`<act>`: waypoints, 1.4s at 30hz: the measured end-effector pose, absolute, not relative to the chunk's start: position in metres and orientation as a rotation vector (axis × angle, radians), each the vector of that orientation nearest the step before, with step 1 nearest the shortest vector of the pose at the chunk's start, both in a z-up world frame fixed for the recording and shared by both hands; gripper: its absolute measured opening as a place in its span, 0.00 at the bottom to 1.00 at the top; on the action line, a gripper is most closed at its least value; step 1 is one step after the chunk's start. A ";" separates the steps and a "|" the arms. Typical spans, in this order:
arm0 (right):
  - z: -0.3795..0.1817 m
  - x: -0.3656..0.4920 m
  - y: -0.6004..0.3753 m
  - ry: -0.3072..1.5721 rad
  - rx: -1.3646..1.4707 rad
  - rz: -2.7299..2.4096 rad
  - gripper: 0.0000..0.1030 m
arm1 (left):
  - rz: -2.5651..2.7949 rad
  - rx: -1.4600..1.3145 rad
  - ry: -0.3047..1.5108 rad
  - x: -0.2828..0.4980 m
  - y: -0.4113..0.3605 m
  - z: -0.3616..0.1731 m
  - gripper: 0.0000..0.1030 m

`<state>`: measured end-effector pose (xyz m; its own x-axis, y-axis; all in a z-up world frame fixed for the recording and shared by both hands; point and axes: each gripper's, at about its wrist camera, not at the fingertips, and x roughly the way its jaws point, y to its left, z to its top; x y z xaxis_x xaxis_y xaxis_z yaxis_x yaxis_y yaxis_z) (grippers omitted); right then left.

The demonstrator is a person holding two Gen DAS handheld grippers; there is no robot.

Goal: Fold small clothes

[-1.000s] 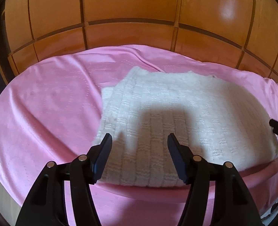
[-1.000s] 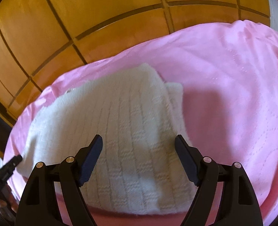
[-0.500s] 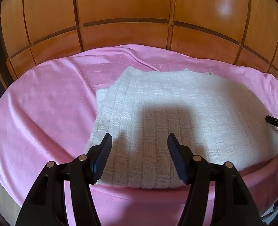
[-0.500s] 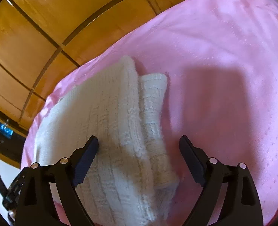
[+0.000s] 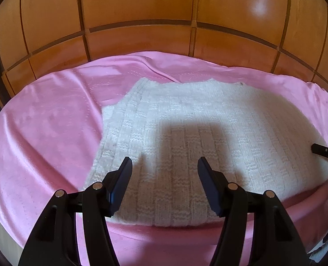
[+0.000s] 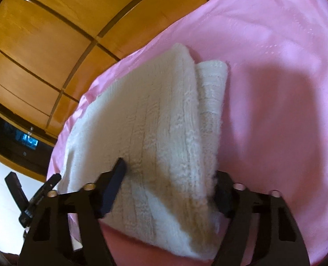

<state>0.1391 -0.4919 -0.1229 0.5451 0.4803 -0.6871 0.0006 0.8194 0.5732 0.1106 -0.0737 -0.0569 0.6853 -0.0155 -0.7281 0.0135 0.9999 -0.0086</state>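
Note:
A folded cream knitted garment lies on a pink bed cover. My left gripper is open and empty, hovering just above the garment's near edge. In the right wrist view the garment fills the middle. My right gripper is open, with the garment's folded right edge lying between its jaws. The right fingertip is hidden behind the cloth. The right gripper's tip also shows at the right edge of the left wrist view.
A wooden panelled headboard stands behind the bed. The pink cover spreads wide to the right of the garment. A dark screen sits at the left past the bed. The bed's front edge is close below both grippers.
My right gripper has swung to the garment's right side and moved in until the folded edge lies between its jaws. My left gripper has shifted slightly left.

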 end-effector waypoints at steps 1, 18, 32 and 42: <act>-0.122 0.140 -0.487 0.973 0.541 0.304 0.50 | -0.018 -0.005 0.818 0.111 -0.073 -0.058 0.59; -0.033 0.147 -0.412 0.903 0.399 0.378 0.26 | -0.076 -0.080 0.863 0.124 -0.057 -0.084 0.59; 0.008 0.183 -0.196 0.899 0.036 0.607 0.23 | -0.159 -0.510 0.835 0.107 0.054 -0.072 0.55; -0.040 0.164 -0.138 0.911 -0.116 0.748 0.58 | -0.181 -0.610 0.802 0.102 0.092 -0.060 0.61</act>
<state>0.1643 -0.1381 -0.0398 0.3833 0.5379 -0.7509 -0.6316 0.7458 0.2118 0.1023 0.0918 -0.0601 0.6904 -0.3749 -0.6187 -0.0728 0.8149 -0.5750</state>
